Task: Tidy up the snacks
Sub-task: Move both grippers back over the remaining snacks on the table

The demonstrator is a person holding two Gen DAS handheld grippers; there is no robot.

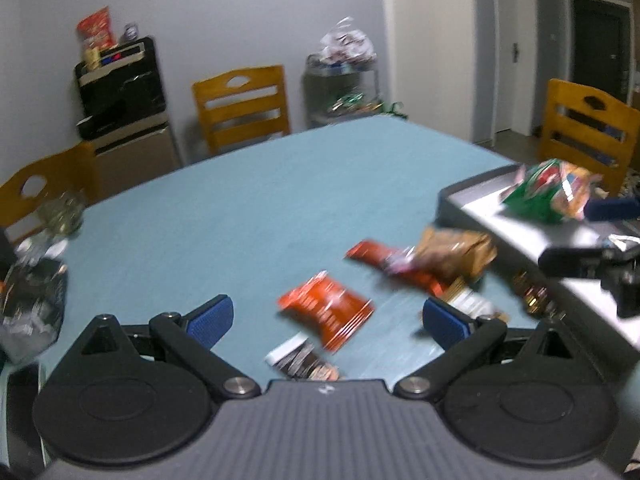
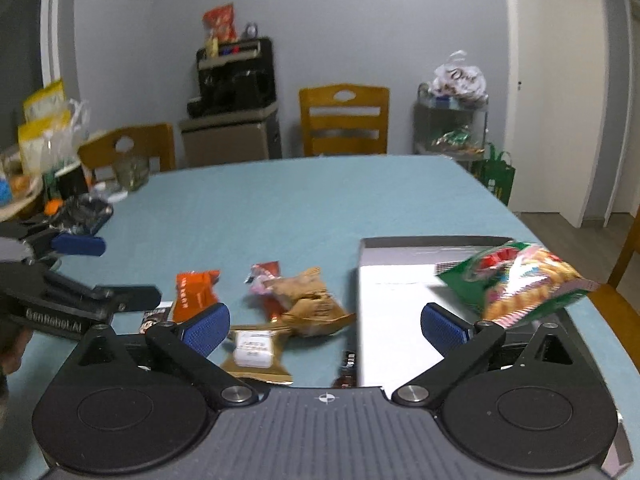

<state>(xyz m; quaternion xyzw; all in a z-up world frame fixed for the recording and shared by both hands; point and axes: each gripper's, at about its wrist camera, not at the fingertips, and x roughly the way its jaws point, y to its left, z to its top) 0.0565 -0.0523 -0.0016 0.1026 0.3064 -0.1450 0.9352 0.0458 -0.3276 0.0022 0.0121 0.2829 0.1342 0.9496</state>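
— Black-and-white packet (image 1: 298,358) lay nearest, just before the left tool (image 1: 326,322), jaws spread wide, gripping nothing.
— And the right tool (image 2: 326,326)?
— Likewise agape and empty, hovering over tabletop (image 2: 280,208) and tray (image 2: 384,280) edge.
— Snacks?
— Green bag (image 2: 516,284) in the tray; orange packet (image 1: 326,310), brown bag (image 2: 312,300) and gold packet (image 2: 256,354) loose on the tabletop.
— Risks?
— Probably snagging two overlapping wrappers at once, or crushing the brown bag; blur suggested haste.

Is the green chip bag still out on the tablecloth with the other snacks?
No. In the right wrist view the green bag sits in the grey tray, apart from the packets on the tablecloth.
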